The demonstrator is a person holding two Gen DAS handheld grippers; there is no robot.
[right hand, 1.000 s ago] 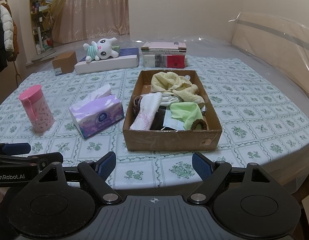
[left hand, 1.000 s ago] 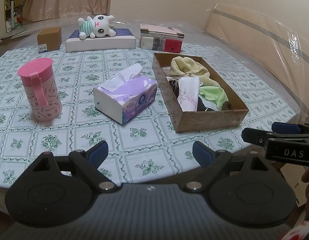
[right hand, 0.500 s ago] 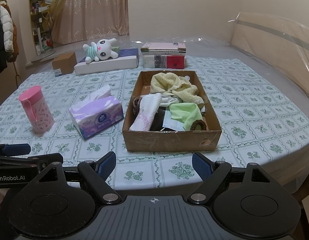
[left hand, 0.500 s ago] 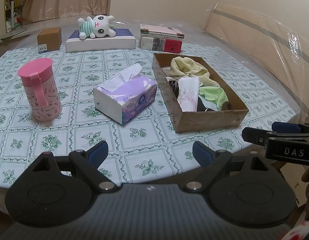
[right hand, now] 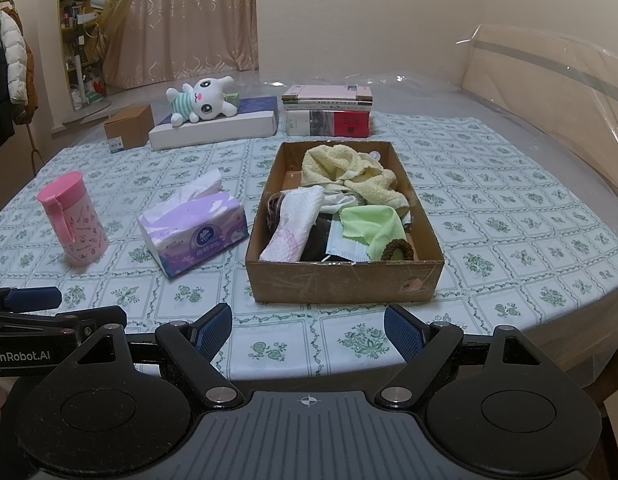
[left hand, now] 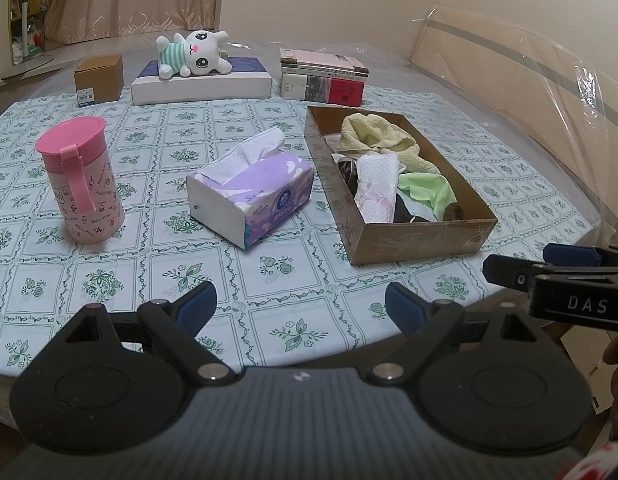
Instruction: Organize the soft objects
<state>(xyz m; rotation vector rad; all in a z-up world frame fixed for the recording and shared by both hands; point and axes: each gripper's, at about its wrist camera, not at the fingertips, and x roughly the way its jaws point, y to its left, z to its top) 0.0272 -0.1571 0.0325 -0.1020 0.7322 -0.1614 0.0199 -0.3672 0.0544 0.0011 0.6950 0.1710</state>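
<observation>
Cardboard box (right hand: 345, 280) of soft items sits dead ahead of the right gripper (right hand: 308, 330), just past its fingers (right hand: 213, 326), which are spread wide with nothing between them. Left gripper (left hand: 299, 306) likewise: fingers (left hand: 197, 306) spread, empty, hovering over the near edge of the desk (left hand: 269, 320); from it the box (left hand: 421, 236) lies ahead and to the right of the right finger.

Box contents: yellow towel (right hand: 349, 176) at the far end, white patterned cloth (right hand: 295, 224) along the left wall, green cloth (right hand: 373, 226) near right, dark items under them.

Tissue pack (left hand: 253, 196) is straight ahead of the left fingers, and the pink mug (left hand: 83, 192) is ahead and off to the left finger's side. Far edge: plush bunny (left hand: 193, 58) lying on a flat white box (left hand: 201, 86), small brown carton (left hand: 99, 78) to its left, book stack (left hand: 323, 78) to its right.

View differences:
- Right wrist only: face mask (right hand: 343, 246) and brown hair tie (right hand: 397, 250) at the near end of the box; coats on a rack (right hand: 7, 76), shelf and fan at far left.
- Left wrist only: the right gripper (left hand: 549, 276) from the side at the frame's right edge, marked "DAS".
- Right wrist shows the left gripper (right hand: 33, 316) at its left edge, marked "GenRobot.AI".
</observation>
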